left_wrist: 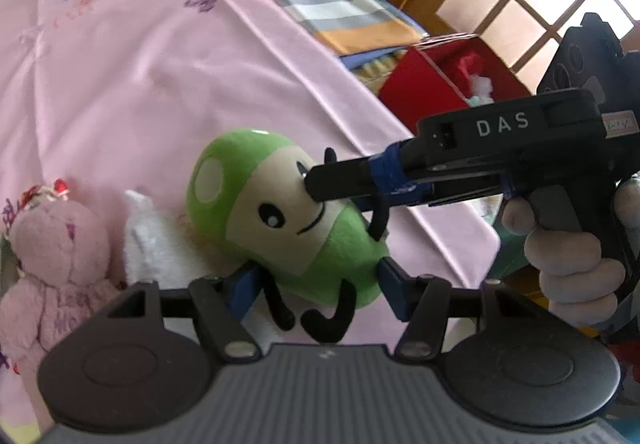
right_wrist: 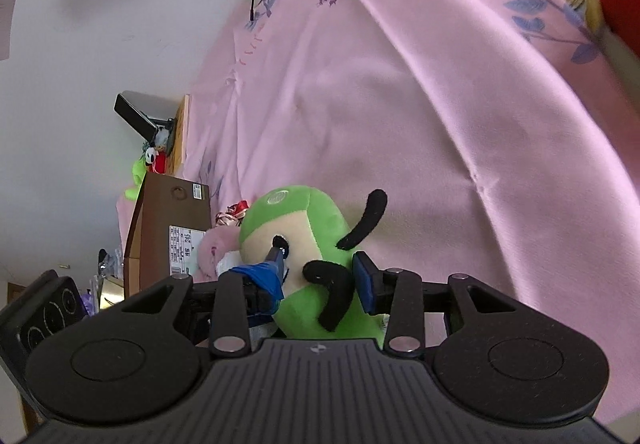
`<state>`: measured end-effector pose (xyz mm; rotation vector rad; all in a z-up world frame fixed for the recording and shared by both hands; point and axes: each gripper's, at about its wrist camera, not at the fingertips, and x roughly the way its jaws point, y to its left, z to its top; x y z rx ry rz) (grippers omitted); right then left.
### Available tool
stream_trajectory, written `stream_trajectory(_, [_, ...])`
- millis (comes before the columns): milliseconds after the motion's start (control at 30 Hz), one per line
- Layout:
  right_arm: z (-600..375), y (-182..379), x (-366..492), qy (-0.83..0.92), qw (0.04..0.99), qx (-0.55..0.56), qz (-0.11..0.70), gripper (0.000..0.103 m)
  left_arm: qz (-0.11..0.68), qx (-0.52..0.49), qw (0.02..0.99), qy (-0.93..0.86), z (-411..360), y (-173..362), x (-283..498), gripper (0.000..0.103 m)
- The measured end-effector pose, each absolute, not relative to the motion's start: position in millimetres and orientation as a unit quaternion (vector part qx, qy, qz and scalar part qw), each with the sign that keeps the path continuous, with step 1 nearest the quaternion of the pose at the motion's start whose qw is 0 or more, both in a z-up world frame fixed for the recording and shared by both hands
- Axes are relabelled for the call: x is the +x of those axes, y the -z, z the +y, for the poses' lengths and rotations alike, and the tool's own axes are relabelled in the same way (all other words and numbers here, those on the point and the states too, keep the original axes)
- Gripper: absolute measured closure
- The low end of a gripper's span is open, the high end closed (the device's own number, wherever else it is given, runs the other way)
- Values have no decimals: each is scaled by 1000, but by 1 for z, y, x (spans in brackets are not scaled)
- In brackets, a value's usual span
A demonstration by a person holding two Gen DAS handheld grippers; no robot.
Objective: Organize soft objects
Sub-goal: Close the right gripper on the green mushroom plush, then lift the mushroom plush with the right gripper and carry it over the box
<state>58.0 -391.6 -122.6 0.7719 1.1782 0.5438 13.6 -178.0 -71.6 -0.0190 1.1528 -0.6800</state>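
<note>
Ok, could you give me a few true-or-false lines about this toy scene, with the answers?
1. The green mushroom plush lies on a pink sheet. True.
2. The pink teddy sits on top of the plush. False: it lies beside it on the sheet.
3. The left tool has a finger on either side of the plush's lower body. True.
4. The plush's arms are white. False: they are black.
5. The right tool is far from the plush. False: its tips are at the plush's face.
</note>
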Motion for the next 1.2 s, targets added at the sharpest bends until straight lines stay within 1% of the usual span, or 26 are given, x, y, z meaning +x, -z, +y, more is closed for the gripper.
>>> stream_trajectory(267, [-407, 86, 31, -237, 761, 356, 487, 80, 480, 12, 803, 353, -183, 37, 0, 43])
stream_trajectory(467, [-385, 53, 28, -253, 788, 345, 443, 80, 436, 11, 834, 339, -155, 5, -1, 43])
stream_trajectory(667, [-320, 23, 44, -304, 798, 315, 415, 80, 398, -4, 871, 288, -82, -24, -2, 42])
stream_trajectory(867, [-224, 0, 65, -376, 787, 278, 402, 80, 375, -13, 900, 220, 10, -44, -4, 42])
stream_trajectory(1067, [-121, -7, 87, -430, 772, 224, 410, 80, 383, -42, 910, 152, 97, -35, -2, 42])
stream_trajectory(1200, [-61, 6, 101, -440, 757, 202, 439, 80, 405, -81, 902, 126, 149, -11, 8, 42])
